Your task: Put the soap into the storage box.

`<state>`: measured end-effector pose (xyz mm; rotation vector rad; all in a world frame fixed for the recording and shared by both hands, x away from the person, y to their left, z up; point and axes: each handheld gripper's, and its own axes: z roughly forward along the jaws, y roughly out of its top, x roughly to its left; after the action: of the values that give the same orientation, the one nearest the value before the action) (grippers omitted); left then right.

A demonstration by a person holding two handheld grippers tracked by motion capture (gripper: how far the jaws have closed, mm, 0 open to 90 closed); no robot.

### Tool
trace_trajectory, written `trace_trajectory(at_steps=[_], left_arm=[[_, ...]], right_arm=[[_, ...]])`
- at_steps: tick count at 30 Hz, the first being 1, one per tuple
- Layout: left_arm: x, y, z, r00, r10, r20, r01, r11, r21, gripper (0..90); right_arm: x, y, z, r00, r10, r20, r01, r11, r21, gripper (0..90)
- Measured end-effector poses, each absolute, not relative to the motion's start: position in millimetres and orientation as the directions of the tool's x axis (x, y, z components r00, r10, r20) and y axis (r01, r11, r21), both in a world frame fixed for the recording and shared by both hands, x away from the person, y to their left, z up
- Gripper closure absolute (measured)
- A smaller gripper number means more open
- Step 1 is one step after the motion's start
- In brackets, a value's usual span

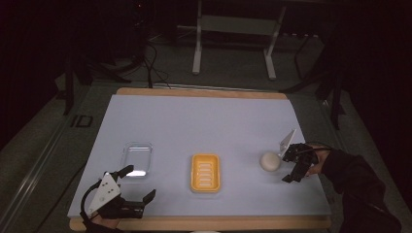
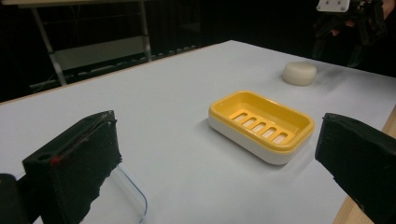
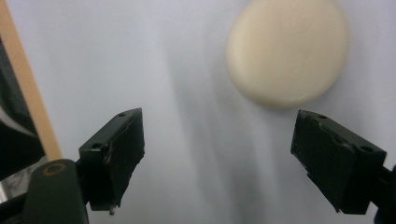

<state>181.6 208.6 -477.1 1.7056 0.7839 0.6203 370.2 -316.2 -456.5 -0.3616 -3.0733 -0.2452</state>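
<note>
Cream-coloured and round, the soap bar (image 1: 270, 161) lies flat on the white table mat (image 1: 204, 121) at the right side, well apart from the yellow soap dish (image 1: 205, 173) at the middle and the clear plastic lid (image 1: 137, 158) at the left. The right gripper (image 1: 293, 167) sits just beside the bar on its right, jaws spread wide and holding nothing; in the right gripper view the soap bar (image 3: 287, 51) lies ahead of the jaw tips and toward the right-hand jaw, not yet between them. The left gripper (image 1: 140, 183) rests near the front edge of the table beside the lid, jaws likewise spread and empty, with the soap dish (image 2: 261, 125) in line ahead of it. Judged step: approach to the bar for pickup. The next move calls for advancing the right gripper and shifting it sideways until the bar is centred between the jaws, lowering to table level, then closing across the bar's width. The smooth rounded rim may slip, so a grip at mid-height is advisable.
</note>
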Motion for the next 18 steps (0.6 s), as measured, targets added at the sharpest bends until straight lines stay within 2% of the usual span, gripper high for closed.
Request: trace_trajectory(at_steps=[14,18], left_arm=[[182.1,208.6,-477.6,0.645,0.764,0.014,0.191,-0.178,0.965,0.1],[182.1,208.5,-477.6,0.645,0.764,0.015,0.190,-0.180,0.965,0.1]], right_arm=[[387.2,-319.0,-461.0,-0.974,0.225,-0.013,0.213,0.937,0.277,19.9],[389.6,-317.0,-463.3,-0.974,0.224,-0.020,0.208,0.935,0.288,19.8]])
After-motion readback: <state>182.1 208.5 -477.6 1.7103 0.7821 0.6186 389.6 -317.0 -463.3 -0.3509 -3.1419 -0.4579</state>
